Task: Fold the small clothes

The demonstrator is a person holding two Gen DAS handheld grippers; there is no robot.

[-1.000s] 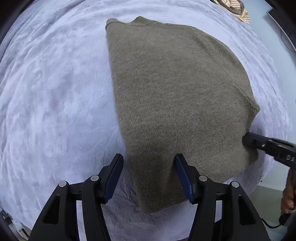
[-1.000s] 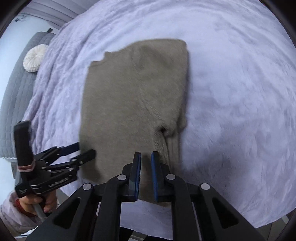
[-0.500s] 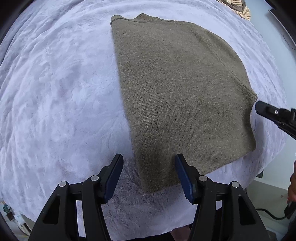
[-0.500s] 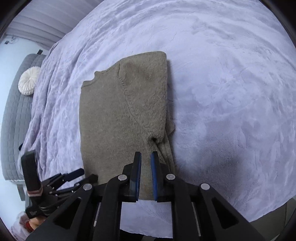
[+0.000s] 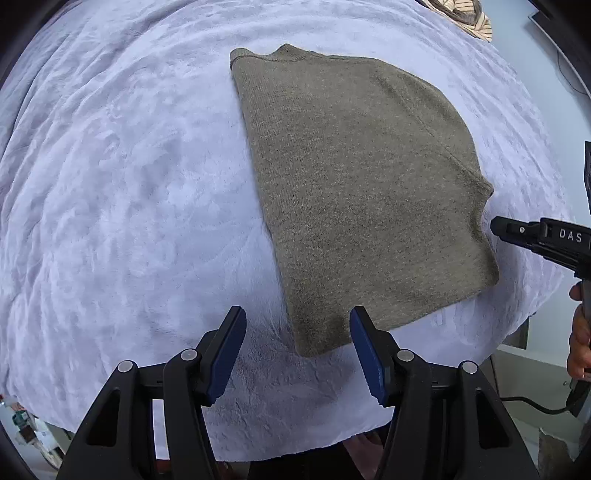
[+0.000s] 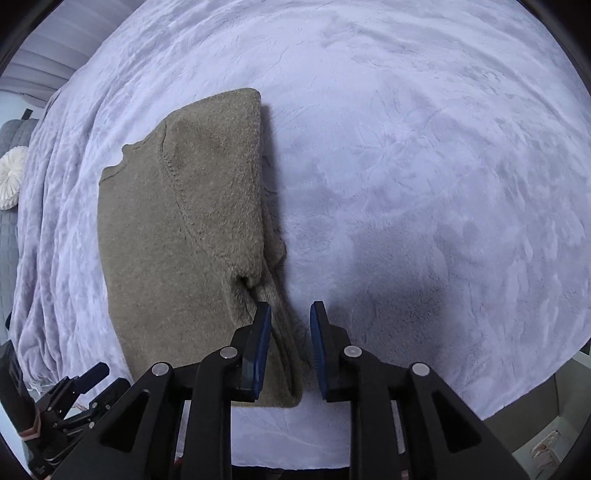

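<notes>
While both grippers hang over the near edge of the bed, neither has hold of anything. Nearest, the left gripper (image 5: 297, 345) points straight down with its blue pads set wide, the near corner of the olive knit sweater (image 5: 354, 184) showing in the gap but lying flat on the lavender plush blanket (image 5: 129, 184), untouched. To the right, the right gripper (image 6: 290, 339) has just been opening; its jaws stand only narrowly apart, with the sweater's tucked right-hand edge below and between them, not pinched as far as I can see.

Farther in, the sweater lies as a long, narrow panel running from the near edge towards the neckline (image 5: 288, 51) at the far end. Its right side looks folded in, with the sleeve (bunched a little at the armpit) doubled along that edge, and the left edge lies straight too, so I judge the lengthwise folds done. What seems left is to bring hem and neckline together, and perhaps to smooth that lumpy right edge first.

Beyond the sweater, a striped garment (image 5: 465, 14) lies at the far right of the bed, possibly another piece to fold.
</notes>
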